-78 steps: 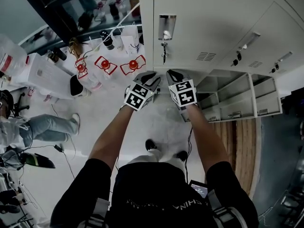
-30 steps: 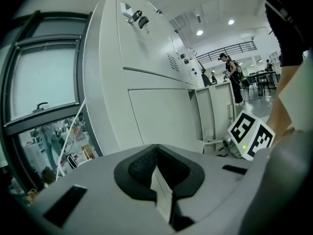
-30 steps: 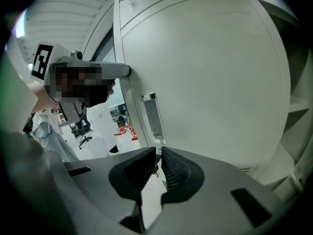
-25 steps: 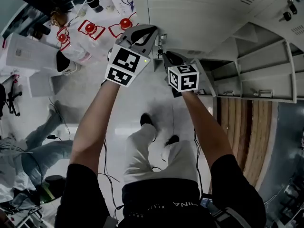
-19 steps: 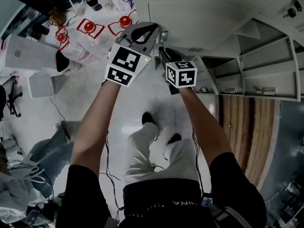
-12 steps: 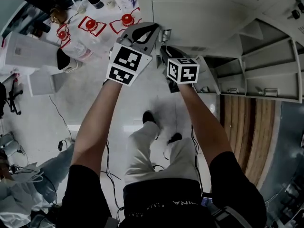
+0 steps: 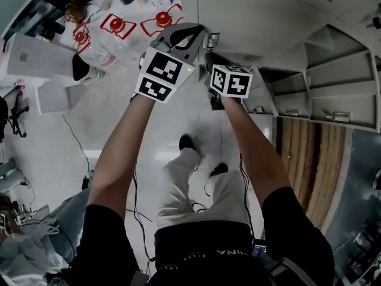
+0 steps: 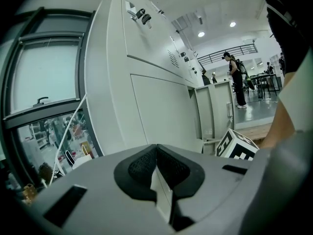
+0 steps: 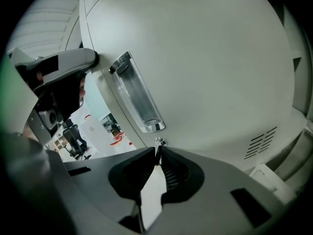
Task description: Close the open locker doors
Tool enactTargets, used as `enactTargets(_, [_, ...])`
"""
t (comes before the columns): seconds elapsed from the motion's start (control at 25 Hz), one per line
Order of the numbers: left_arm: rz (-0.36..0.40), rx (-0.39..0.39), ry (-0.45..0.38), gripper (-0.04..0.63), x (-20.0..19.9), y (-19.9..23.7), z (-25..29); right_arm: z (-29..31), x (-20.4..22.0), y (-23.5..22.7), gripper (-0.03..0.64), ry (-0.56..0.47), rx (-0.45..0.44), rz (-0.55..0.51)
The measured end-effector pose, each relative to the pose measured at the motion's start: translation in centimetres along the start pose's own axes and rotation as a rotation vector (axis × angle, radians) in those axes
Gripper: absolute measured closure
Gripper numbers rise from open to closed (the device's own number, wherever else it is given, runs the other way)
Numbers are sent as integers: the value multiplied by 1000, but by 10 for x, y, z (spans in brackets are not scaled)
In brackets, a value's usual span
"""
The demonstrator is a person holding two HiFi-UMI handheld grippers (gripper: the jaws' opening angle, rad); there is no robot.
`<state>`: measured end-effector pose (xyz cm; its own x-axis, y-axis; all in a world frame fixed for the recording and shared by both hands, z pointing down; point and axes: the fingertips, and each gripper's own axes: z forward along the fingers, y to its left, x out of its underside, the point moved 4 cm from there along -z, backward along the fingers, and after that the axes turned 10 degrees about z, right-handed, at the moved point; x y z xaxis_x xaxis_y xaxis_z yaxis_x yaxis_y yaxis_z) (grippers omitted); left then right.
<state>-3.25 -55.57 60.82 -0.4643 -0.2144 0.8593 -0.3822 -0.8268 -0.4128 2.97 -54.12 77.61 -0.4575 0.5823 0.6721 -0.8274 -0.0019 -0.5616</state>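
Locking step, apparently: the right gripper (image 9: 157, 155) closes its jaws on the key (image 9: 158, 143) below the recessed handle (image 9: 136, 94) at the edge of the locker door (image 9: 210, 77), while the left gripper (image 8: 156, 153) stays out of it, pressed together and empty; next should come a steady key twist.

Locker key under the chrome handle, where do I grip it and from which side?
I'd take the key by its thin head, which sticks out of the round lock just below the chrome handle. Come straight at the door face, one pad on each flat side: it stands edge-on and offers little else.
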Motion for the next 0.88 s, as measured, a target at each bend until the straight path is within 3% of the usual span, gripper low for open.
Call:
enactTargets(0.28, [-8,-4,3,575,1,0,-1,0,0,2,558,12,14,-3])
enactTargets(0.88, [2,-1,31,575,-1,-1,3,0,-2,14,558,62,224,-384])
